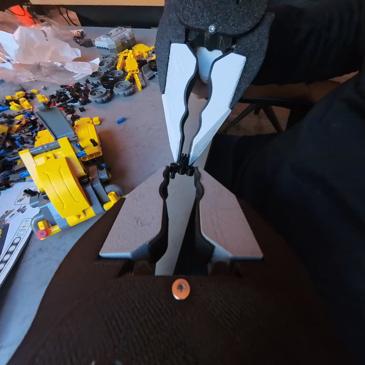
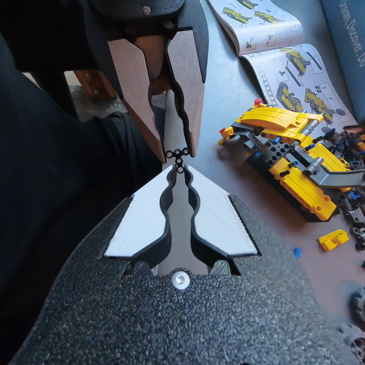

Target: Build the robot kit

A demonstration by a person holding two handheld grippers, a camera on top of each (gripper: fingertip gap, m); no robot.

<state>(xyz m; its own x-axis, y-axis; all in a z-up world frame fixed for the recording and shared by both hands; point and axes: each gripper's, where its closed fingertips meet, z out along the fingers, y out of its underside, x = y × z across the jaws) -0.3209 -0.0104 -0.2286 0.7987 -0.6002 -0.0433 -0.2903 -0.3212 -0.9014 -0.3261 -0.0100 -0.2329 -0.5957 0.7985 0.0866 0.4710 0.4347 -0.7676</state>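
Note:
A small black T-shaped beam with round holes [image 1: 180, 168] is held in the air over the table's edge, between both grippers. My left gripper [image 1: 182, 170], with tan fingers, is shut on the two ends of its crossbar. My right gripper [image 1: 184, 158], with white fingers, comes in from the opposite side and is shut on its stem. In the right wrist view the beam [image 2: 177, 153] shows its holes plainly, with the right gripper [image 2: 180, 167] below it and the left gripper [image 2: 178, 156] above. The fingertips of the two grippers nearly touch.
A yellow-and-grey brick model [image 1: 59, 181] [image 2: 286, 154] lies on the grey table [image 1: 138, 128]. An open instruction booklet [image 2: 276, 59], a pile of loose parts [image 1: 19, 122], grey wheels [image 1: 110, 79] and plastic bags [image 1: 39, 55] lie around. A person's dark clothing [image 1: 296, 177] is beside the table edge. The grippers are tip to tip, or close to it.

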